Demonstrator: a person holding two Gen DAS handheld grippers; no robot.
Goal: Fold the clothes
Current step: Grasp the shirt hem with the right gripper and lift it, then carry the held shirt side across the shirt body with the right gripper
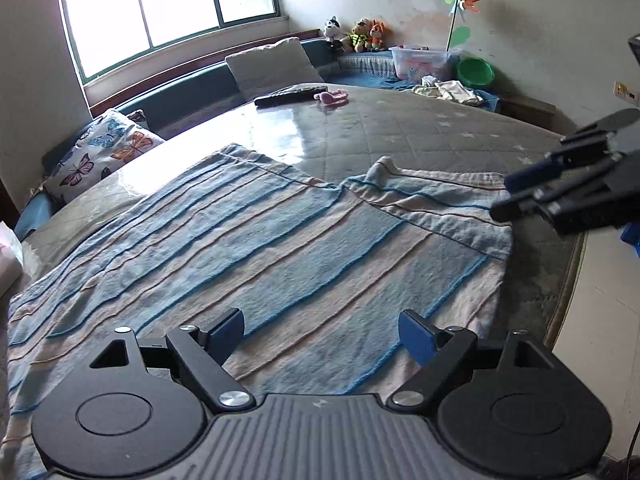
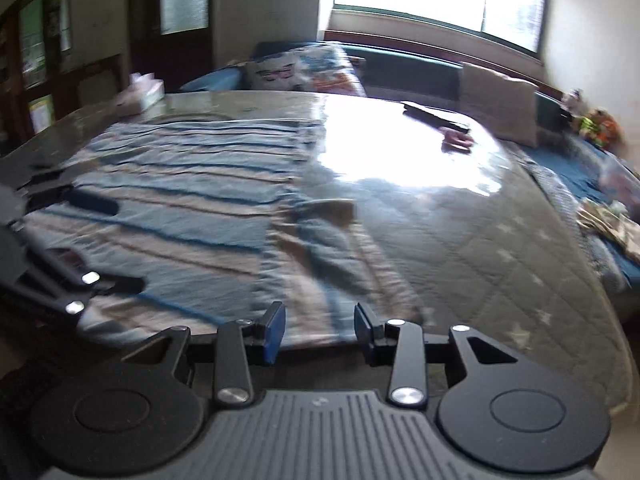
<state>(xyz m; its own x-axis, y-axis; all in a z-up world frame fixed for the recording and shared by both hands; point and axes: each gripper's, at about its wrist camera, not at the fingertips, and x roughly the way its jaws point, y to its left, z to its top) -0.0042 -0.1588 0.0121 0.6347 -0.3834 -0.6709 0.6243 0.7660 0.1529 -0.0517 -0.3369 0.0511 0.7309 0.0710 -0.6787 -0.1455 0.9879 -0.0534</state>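
1. On the table (image 1: 420,128) in front of us lies the striped cloth (image 1: 248,240), spread mostly flat, with its far right corner (image 1: 384,168) rumpled and partly turned over.
2. Our left gripper (image 1: 322,332) hangs over the near edge of the cloth with its jaws wide and nothing between them.
3. Our right gripper (image 2: 320,328) sits over the cloth's near right edge, jaws narrowed to a small gap; we see no fabric pinched, though that view is blurred.
4. We judge the fold has not begun, since neither tool has a corner.
5. Closing above the cloth would grab nothing or only a loose ridge, and the fold would come out crooked.
6. That rumpled corner may stay trapped inside the fold.
7. Beyond the cloth, a remote (image 1: 290,95) and a pink item (image 1: 331,97) lie well apart from it.
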